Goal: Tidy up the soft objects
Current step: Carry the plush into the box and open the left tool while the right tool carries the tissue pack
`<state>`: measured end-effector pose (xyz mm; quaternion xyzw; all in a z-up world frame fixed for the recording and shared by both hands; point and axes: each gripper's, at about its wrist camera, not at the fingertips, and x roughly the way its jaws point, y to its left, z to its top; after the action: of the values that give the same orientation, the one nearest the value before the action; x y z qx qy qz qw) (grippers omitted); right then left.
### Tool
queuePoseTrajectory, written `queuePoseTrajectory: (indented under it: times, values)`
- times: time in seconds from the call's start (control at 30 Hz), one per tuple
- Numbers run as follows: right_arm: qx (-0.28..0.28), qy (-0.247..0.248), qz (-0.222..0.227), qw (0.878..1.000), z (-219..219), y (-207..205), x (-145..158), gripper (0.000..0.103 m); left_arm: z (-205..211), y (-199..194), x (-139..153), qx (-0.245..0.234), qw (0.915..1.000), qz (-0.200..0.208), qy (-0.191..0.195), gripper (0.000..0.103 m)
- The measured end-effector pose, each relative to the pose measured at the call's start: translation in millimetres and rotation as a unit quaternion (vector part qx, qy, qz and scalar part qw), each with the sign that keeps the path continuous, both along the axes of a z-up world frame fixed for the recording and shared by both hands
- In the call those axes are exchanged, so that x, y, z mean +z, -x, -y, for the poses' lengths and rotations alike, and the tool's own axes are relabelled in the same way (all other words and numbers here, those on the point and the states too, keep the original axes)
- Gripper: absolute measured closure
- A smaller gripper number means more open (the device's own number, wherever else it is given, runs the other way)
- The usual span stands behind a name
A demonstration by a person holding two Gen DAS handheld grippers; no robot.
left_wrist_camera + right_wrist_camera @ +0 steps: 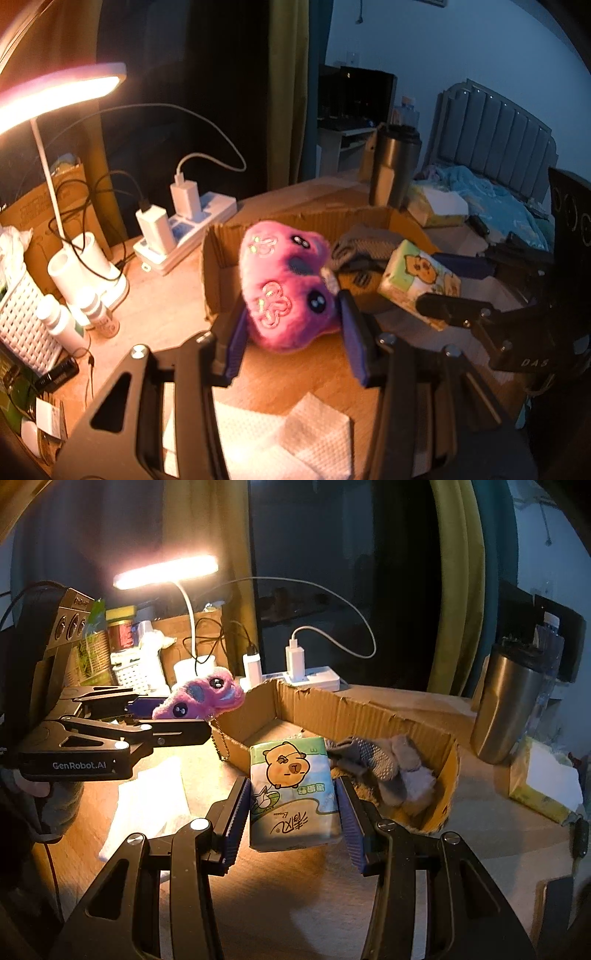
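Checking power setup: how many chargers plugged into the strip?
2, both white chargers on the power strip behind the cardboard box: one with a black cable, one with a white cable. More may be hidden.

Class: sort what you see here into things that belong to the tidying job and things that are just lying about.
Job: plush in left gripper; tissue pack in right gripper; box; socks.
Lying about: lamp, chargers, flask, paper towels.

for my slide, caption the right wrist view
Right gripper holds tissue pack near cardboard box; left gripper holds pink plush.
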<state>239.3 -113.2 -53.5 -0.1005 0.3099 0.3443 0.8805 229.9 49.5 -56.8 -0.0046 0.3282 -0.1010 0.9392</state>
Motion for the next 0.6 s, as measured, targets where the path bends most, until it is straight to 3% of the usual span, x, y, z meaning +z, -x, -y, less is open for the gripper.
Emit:
queuePoseTrajectory:
  times: [0.23, 0.6]
  values:
    - [-0.004, -0.008, 0.008, 1.0, 2.0, -10.0, 8.3, 0.054, -3.1, -18.8, 6.5, 0.007, 0.9999, 0.008, -0.008, 0.056]
    - [0.001, -0.004, 0.015, 1.0, -9.4, -25.0, 11.7, 0.054, -17.0, -41.4, -10.9, 0.026, 0.9996, -0.003, -0.005, 0.056]
